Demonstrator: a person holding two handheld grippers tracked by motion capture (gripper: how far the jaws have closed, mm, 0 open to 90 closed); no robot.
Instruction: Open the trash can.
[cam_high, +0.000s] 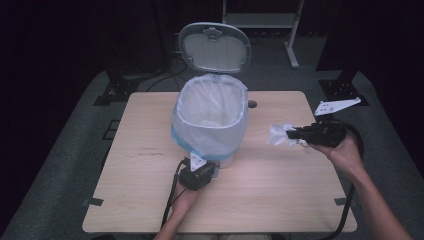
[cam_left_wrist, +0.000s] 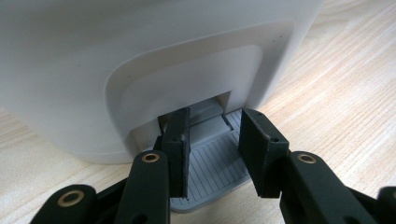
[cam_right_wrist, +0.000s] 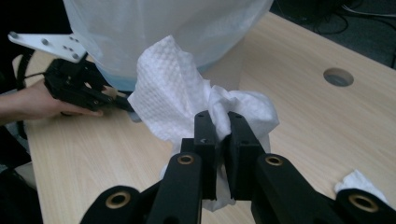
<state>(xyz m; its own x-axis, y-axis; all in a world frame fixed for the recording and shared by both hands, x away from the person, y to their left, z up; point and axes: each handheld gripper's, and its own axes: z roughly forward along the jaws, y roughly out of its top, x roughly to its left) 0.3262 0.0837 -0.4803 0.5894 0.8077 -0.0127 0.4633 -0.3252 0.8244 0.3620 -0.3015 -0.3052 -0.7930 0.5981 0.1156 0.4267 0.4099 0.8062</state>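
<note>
A white pedal bin (cam_high: 212, 120) lined with a clear bag stands mid-table with its lid (cam_high: 215, 47) up. My left gripper (cam_high: 211, 169) is low at the bin's front base. In the left gripper view its jaws (cam_left_wrist: 215, 140) sit on the grey ribbed pedal (cam_left_wrist: 210, 163), closed on the pedal's arm. The right gripper (cam_high: 293, 134) hangs above the table to the right of the bin, shut on a crumpled white paper towel (cam_right_wrist: 168, 79). The towel (cam_high: 277, 134) sticks out toward the bin. The left gripper (cam_right_wrist: 119, 103) also appears beside the bag in the right gripper view.
A second small wad of white paper (cam_right_wrist: 359, 182) lies on the wooden table (cam_high: 280, 200) near the right gripper. A round cable hole (cam_high: 252, 104) is behind the bin to the right. Dark floor and stand legs surround the table.
</note>
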